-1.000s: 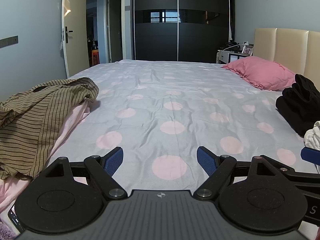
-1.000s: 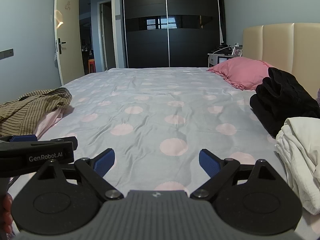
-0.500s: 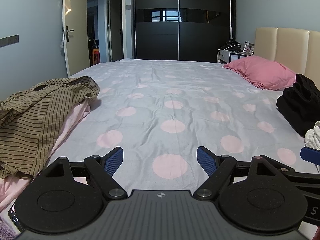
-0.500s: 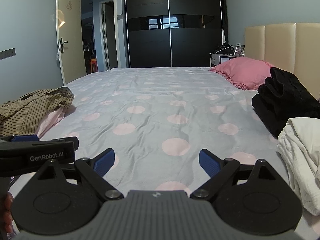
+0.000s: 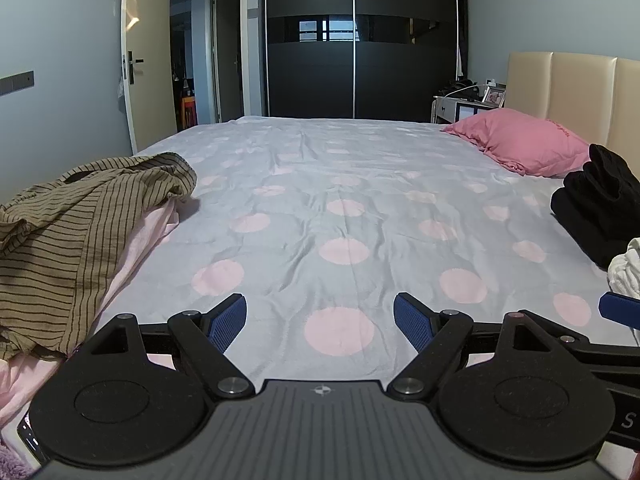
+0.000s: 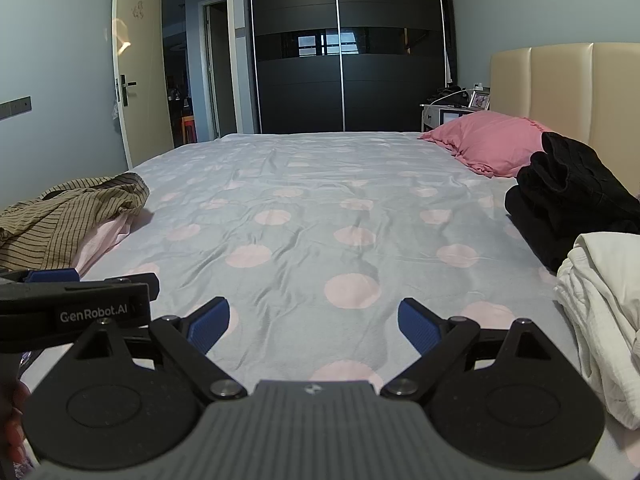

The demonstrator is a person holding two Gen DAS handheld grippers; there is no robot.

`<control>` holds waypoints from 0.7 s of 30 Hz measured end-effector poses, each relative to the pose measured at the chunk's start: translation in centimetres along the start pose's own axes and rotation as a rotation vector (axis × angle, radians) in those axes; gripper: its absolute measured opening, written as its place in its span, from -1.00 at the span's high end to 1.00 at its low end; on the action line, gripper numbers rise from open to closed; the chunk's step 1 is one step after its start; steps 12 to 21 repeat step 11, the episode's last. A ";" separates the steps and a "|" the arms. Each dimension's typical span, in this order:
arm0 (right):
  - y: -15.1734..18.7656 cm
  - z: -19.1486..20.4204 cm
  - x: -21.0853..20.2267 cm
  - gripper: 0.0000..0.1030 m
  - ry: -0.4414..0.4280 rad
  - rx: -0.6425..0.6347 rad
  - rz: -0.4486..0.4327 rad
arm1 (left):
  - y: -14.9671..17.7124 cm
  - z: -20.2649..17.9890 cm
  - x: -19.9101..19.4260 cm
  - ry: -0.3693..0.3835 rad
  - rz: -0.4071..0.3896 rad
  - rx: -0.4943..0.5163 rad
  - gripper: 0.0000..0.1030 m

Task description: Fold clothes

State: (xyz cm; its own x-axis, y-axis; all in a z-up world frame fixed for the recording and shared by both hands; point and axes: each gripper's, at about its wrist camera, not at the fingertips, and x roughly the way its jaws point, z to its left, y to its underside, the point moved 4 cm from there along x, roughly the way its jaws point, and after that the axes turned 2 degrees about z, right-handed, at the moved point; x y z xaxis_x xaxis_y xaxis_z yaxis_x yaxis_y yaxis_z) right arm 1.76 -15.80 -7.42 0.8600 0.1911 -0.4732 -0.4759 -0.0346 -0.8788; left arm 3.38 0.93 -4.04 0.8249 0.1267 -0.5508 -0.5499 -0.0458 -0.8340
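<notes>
The bed lies mostly bare. At its left edge a striped brown shirt is heaped over pink cloth; it looks light, limp, best pinched at a collar or hem. Left gripper and right gripper hover spread, empty.

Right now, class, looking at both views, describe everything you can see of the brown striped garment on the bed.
The brown striped garment is olive-brown, thin-looking woven cloth with narrow dark stripes. It lies crumpled and unfolded at the left edge of the bed, its folds bunched into a raised hump at the far end. It rests on a pale pink cloth that shows beneath its right side. Neither gripper touches it. Its near end runs out of view.
</notes>
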 end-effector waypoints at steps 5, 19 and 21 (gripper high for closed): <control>0.0 0.1 0.1 -0.80 -0.001 -0.002 -0.001 | 0.0 0.0 0.0 0.000 0.002 0.002 -0.57; 0.0 0.0 0.2 -0.80 -0.007 -0.003 0.000 | -0.1 0.1 0.0 -0.005 0.004 -0.001 -0.57; 0.0 0.0 0.2 -0.80 -0.007 -0.003 0.000 | -0.1 0.1 0.0 -0.005 0.004 -0.001 -0.57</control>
